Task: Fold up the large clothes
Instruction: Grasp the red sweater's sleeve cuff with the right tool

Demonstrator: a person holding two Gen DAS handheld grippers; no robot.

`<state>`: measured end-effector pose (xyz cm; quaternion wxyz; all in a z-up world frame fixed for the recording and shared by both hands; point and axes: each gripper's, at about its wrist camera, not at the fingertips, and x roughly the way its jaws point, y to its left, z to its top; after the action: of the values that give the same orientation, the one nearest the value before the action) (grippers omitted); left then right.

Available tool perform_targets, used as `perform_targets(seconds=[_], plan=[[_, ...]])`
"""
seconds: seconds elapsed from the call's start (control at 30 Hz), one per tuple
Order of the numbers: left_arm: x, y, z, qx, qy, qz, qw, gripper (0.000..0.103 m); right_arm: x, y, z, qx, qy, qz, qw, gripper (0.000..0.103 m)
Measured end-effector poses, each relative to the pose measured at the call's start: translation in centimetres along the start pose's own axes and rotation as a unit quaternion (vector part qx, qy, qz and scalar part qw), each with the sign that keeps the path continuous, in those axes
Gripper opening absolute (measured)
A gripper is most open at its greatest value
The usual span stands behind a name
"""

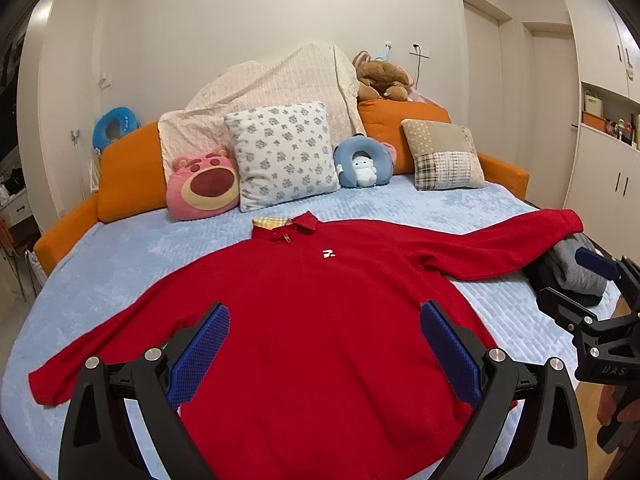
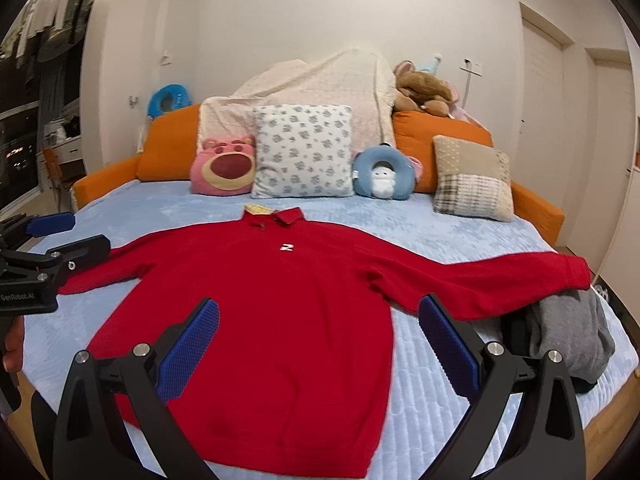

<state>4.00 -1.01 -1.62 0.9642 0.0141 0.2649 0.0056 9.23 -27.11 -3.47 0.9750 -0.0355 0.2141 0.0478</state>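
A large red sweater [image 1: 312,320] lies flat, front up, on the light blue bed [image 1: 120,264], sleeves spread to both sides, collar toward the pillows. It also shows in the right wrist view [image 2: 280,320]. My left gripper [image 1: 324,344] is open and empty above the sweater's lower body. My right gripper [image 2: 318,344] is open and empty above the sweater's lower right side. The right gripper also shows at the right edge of the left wrist view [image 1: 576,276], and the left gripper at the left edge of the right wrist view [image 2: 68,232].
Dark and grey folded clothes [image 2: 568,336] lie at the bed's right edge under the right sleeve end. A pink bear cushion [image 1: 204,184], a floral pillow [image 1: 284,152], a blue plush [image 1: 362,162] and a patchwork pillow [image 1: 444,156] line the orange headboard [image 1: 128,168].
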Motion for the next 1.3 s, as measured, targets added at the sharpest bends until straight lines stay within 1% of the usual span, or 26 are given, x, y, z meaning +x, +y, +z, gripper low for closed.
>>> perform_targets(seconds=[0.17,0.37,0.47,0.57,0.63,0.7,0.73,0.8,0.87,0.9,1.0,1.03,1.1,1.13,1.17,1.2,1.23,1.3], plan=[[2.0,-1.9,1.0,0.016,0.010,-0.005,0.9998,0.097,0.6,-2.4,-0.4,0.021,0.004,-0.009,1.000,0.098],[4.2,-4.5,2.4,0.017,0.009,-0.028,0.9994,0.097,1.5,-5.3,-0.4,0.024,0.004,-0.026,0.999,0.098],[5.8,-6.0,3.2,-0.001,0.010,-0.052,0.9986,0.097,1.8,-7.3,-0.4,0.025,-0.002,-0.032,0.999,0.098],[8.0,-7.4,3.7,-0.039,0.032,-0.087,0.9950,0.097,2.4,-9.5,-0.3,0.020,-0.007,-0.040,0.999,0.098],[9.5,-8.6,4.0,-0.061,0.044,-0.100,0.9922,0.097,2.8,-11.5,-0.1,0.017,-0.012,-0.053,0.998,0.098],[11.1,-9.9,4.3,-0.067,0.057,-0.101,0.9910,0.097,3.2,-13.9,0.0,0.023,-0.015,-0.068,0.997,0.098],[12.5,-11.1,4.5,-0.059,0.067,-0.094,0.9916,0.097,3.5,-16.0,0.1,0.031,-0.017,-0.076,0.996,0.098],[14.0,-12.6,4.7,-0.047,0.072,-0.083,0.9929,0.097,4.0,-19.3,0.2,0.051,-0.013,-0.094,0.994,0.098],[16.1,-14.2,4.9,-0.032,0.076,-0.074,0.9938,0.097,4.6,-24.0,0.3,0.082,-0.004,-0.115,0.990,0.098],[17.4,-15.0,5.2,-0.020,0.083,-0.070,0.9939,0.097,4.8,-26.4,0.4,0.101,0.001,-0.125,0.987,0.098],[20.9,-17.0,5.7,0.026,0.107,-0.046,0.9928,0.097,6.2,-32.4,0.3,0.149,0.026,-0.136,0.979,0.098],[22.6,-17.8,5.8,0.047,0.131,-0.036,0.9896,0.098,6.6,-33.7,0.2,0.159,0.036,-0.139,0.977,0.098],[25.2,-18.9,5.8,0.063,0.183,-0.024,0.9809,0.098,8.0,-36.5,-0.1,0.172,0.056,-0.141,0.973,0.098],[26.9,-19.2,5.8,0.061,0.222,-0.015,0.9730,0.098,8.9,-38.1,-0.3,0.183,0.073,-0.132,0.971,0.096],[28.3,-19.4,5.8,0.053,0.253,-0.010,0.9660,0.098,9.6,-39.3,-0.6,0.194,0.083,-0.120,0.970,0.093],[28.9,-19.4,5.7,0.046,0.267,-0.009,0.9624,0.098,10.1,-40.4,-0.9,0.207,0.092,-0.111,0.968,0.084],[29.8,-19.3,5.8,0.034,0.275,-0.026,0.9604,0.098,10.6,-41.2,-1.0,0.217,0.098,-0.102,0.966,0.076],[29.9,-18.9,5.9,0.017,0.251,-0.053,0.9665,0.098,12.1,-42.6,-1.3,0.233,0.118,-0.093,0.961,0.068]])
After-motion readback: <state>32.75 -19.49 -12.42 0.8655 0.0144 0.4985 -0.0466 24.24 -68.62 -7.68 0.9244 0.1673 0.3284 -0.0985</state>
